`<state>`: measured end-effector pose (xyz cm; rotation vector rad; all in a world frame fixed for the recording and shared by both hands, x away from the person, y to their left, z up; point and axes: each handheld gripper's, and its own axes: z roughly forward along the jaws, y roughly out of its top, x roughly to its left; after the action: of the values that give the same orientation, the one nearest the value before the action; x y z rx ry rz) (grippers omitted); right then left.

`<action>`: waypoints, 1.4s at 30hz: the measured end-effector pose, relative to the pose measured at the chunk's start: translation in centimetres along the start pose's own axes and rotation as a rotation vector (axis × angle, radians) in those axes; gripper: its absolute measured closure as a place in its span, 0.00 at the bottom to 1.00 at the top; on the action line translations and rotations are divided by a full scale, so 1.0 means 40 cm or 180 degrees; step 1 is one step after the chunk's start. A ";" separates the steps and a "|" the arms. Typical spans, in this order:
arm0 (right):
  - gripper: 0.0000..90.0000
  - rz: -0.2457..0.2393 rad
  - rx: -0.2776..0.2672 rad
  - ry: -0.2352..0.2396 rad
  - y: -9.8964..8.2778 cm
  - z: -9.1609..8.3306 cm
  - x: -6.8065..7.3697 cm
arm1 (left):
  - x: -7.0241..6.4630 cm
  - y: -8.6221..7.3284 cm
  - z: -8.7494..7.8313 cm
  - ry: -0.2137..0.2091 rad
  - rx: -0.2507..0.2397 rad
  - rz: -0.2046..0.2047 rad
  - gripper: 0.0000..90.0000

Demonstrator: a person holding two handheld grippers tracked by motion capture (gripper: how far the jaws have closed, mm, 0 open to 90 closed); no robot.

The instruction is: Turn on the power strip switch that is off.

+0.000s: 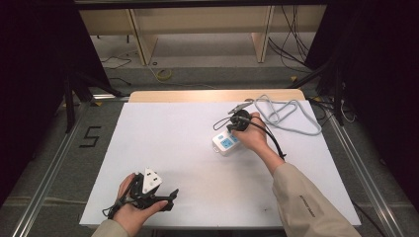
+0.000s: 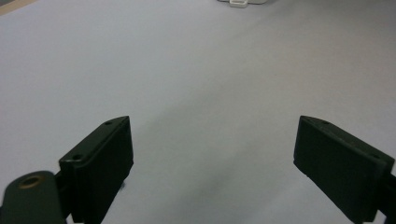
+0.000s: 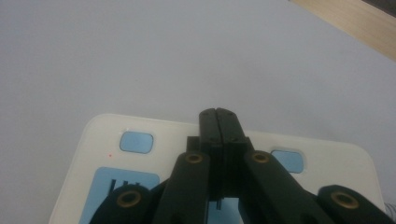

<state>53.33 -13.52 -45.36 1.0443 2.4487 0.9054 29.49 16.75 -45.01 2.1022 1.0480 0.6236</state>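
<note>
Pressing phase: right claw (image 3: 218, 114), jaws pressed together, nothing pinched, poised tip-down over white rectangular plastic power strip with blue socket panels (image 1: 226, 143) lying right of centre on white tabletop (image 1: 163, 133); contact cannot tell. Pale blue square button (image 3: 136, 141) sits just beside closed tip, likely target. Next move: nudge tip onto button, push straight down. Left claw (image 2: 212, 154) spread wide, empty, resting near front edge. Grey coiled cable (image 1: 286, 112) lies behind strip.

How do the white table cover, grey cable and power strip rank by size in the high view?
1. White table cover, by far the largest.
2. Grey cable, its loose loops spread near the far right corner.
3. Power strip, smallest, partly hidden under the right tool.
</note>
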 end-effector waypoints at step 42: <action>1.00 0.0062 0.0230 -0.0017 0.019 0.008 0.000 | -0.002 0.000 -0.001 -0.0001 -0.0002 0.0021 0.13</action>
<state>53.87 -12.97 -45.08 1.0953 2.4877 0.8246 29.43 16.68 -44.99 2.1059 1.0408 0.6267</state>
